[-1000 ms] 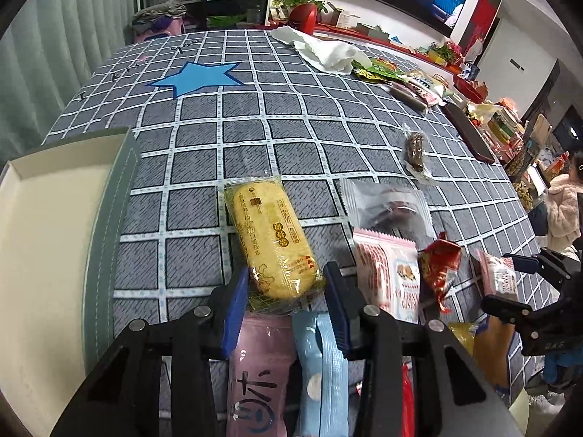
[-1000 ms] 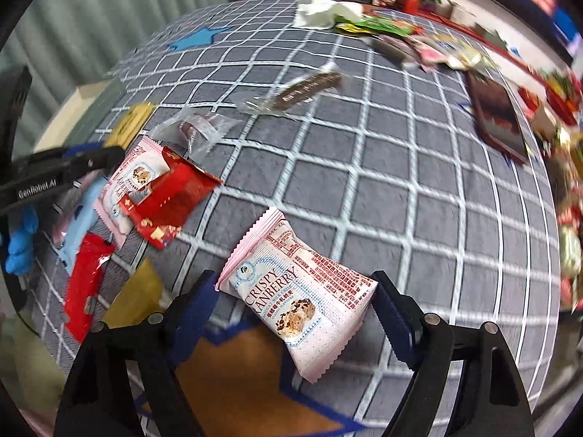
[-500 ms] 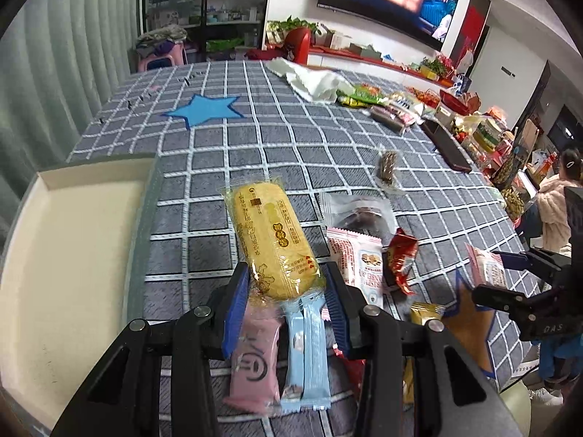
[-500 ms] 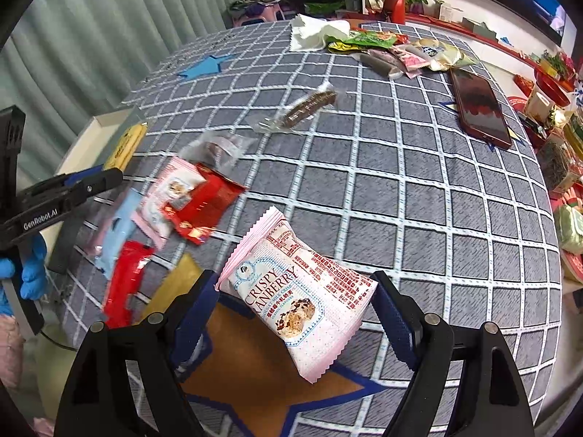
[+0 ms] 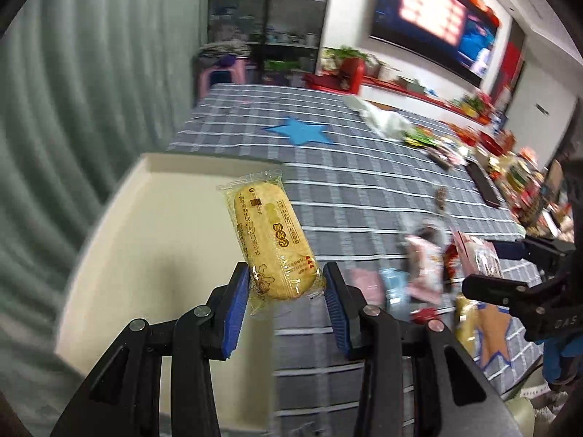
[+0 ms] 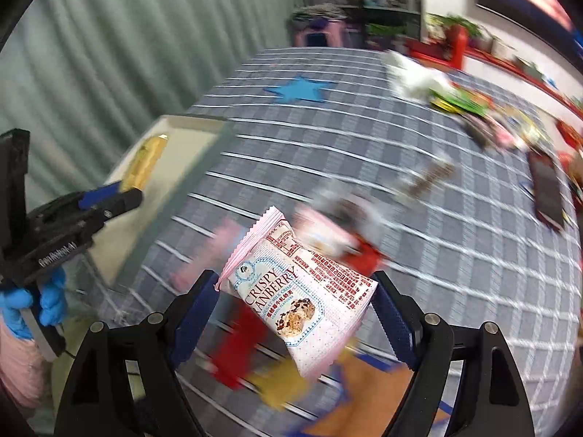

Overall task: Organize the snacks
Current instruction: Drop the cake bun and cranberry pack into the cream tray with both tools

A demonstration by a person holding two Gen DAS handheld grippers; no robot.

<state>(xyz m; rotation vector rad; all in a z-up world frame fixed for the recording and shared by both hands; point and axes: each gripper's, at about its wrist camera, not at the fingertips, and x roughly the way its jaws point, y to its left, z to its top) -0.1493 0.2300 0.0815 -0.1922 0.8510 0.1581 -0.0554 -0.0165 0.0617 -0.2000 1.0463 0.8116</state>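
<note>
At the far left a pale curtain (image 5: 73,116) hangs behind the table, and just in front of it lies a shallow cream tray (image 5: 145,240) with a grey-green rim, resting on the checked grey tablecloth (image 5: 357,196). The left gripper (image 5: 286,296) is clamped on a yellow rice-cracker packet (image 5: 271,240), its blue pads pressing the lower end of the wrapper from both sides; the packet is lifted clear of the cloth and hangs over the tray's right edge, its sealed top pointing away from the camera. Seen from the right wrist, this same gripper (image 6: 109,196) sits at the left of the view over the tray (image 6: 175,153), held by a blue-gloved hand (image 6: 36,306). Further right on the cloth is a blue star (image 5: 298,132), and beyond it a crumpled white tissue (image 5: 382,120). Toward the middle-right a loose, motion-blurred heap of snack packets (image 5: 419,276) in pink, light blue and red lies on the table. The right gripper (image 6: 295,311) stands wide and grips a pink-and-white Crispy Cranberry packet (image 6: 298,291) by its two side edges, holding it tilted in the air above that heap; from the left wrist it appears at the right edge (image 5: 492,266) with the pink packet between its dark fingers. At the far right a dark phone (image 6: 546,189) lies flat on the cloth, near a cluttered row of further wrappers (image 6: 484,123) along the table's back edge.
</note>
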